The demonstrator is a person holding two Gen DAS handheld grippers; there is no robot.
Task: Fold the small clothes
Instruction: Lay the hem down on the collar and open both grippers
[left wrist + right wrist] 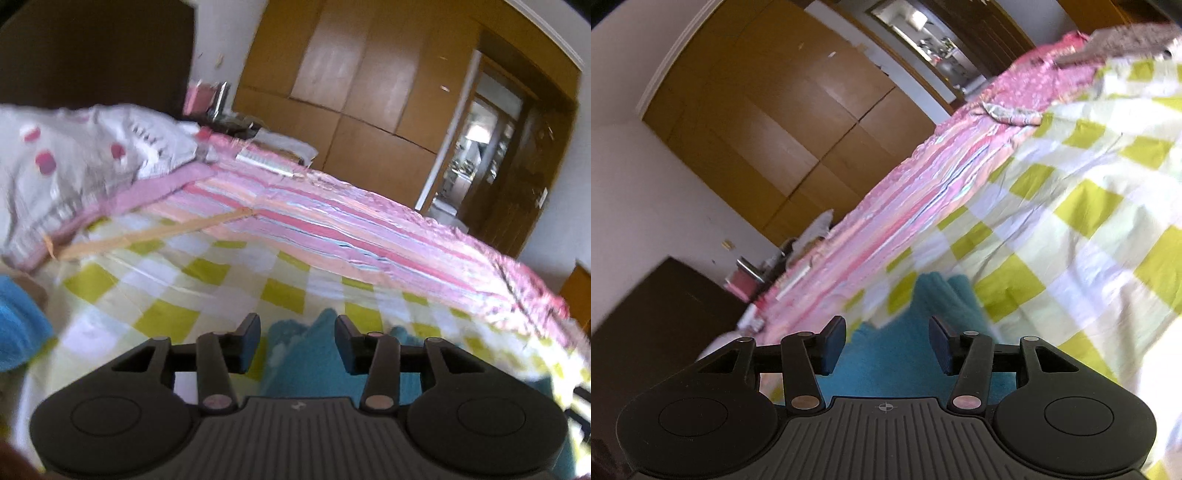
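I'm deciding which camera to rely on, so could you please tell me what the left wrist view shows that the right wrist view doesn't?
Only the left wrist view shows the white bedding with pink spots and a second blue cloth at the left edge. Only the right wrist view shows a grey-brown fabric at the bed's far end. Both share the teal garment lying between open tongs, left and right, the green-checked sheet, pink striped cover and wooden wardrobe.

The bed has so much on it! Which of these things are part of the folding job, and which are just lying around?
Part of the job:
- teal garment, lying under both grippers
- left gripper, open
- right gripper, open

Just lying about:
- checked sheet
- pink striped blanket
- white spotted quilt
- blue cloth
- wooden wardrobe
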